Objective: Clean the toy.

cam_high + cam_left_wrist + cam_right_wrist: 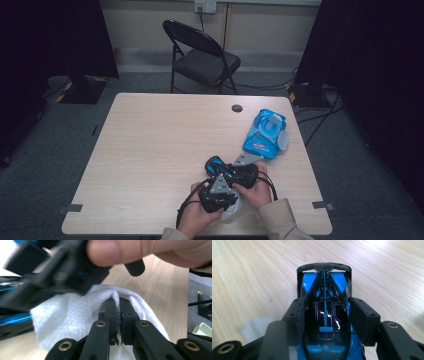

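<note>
Blue wipes pack (265, 134), near right edge of table (150, 150), carried red label with white lettering, too small to read in high view. Toy car (325, 315) bore blue stripes, no legible number or brand. White wipe (75, 312) was unprinted. No other text could be read.

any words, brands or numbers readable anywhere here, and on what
Nothing can be read as text.
Blue wipes pack: a red label with white print near its lower end in the high view, too small and blurred to read.
Blue and black toy car: stripes and shapes, no lettering visible.
White wipe: plain, no print.
Wall outlet: no legible marking.
</note>
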`<state>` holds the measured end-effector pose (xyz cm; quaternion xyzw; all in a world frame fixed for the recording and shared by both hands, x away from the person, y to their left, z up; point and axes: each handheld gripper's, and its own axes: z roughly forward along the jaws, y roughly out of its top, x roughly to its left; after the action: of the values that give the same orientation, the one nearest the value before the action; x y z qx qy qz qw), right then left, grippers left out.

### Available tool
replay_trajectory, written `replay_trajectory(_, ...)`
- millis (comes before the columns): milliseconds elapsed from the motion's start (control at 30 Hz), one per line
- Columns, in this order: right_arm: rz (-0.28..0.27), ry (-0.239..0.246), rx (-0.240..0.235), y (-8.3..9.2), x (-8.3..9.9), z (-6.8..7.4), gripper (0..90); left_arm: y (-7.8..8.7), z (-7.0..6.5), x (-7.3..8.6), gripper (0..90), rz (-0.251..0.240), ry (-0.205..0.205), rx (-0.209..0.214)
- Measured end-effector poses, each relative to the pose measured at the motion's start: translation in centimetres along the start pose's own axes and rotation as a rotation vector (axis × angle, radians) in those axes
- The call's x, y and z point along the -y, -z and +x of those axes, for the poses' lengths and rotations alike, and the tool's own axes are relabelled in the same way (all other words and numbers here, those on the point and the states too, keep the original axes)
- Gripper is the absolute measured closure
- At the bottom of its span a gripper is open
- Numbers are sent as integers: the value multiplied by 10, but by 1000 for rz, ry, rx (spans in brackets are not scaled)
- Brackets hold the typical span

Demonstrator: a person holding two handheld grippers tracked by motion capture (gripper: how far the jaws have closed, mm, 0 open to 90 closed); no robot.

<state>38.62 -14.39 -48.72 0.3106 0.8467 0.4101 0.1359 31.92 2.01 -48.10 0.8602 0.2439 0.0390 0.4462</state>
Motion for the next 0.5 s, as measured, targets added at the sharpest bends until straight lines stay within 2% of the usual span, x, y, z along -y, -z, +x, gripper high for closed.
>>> replay_trajectory(133, -1, 2, 0, 0, 0, 0, 479, 20, 13, 0, 863, -11, 8, -34)
replay_trajectory(267, -3, 0, 0, 0, 0, 0, 479, 40, 30, 4, 863, -14, 30, -86)
replay_trajectory(500, -8, -1, -2, 0, 1, 0, 478, 70, 62, 13, 863, -40, 94, -172)
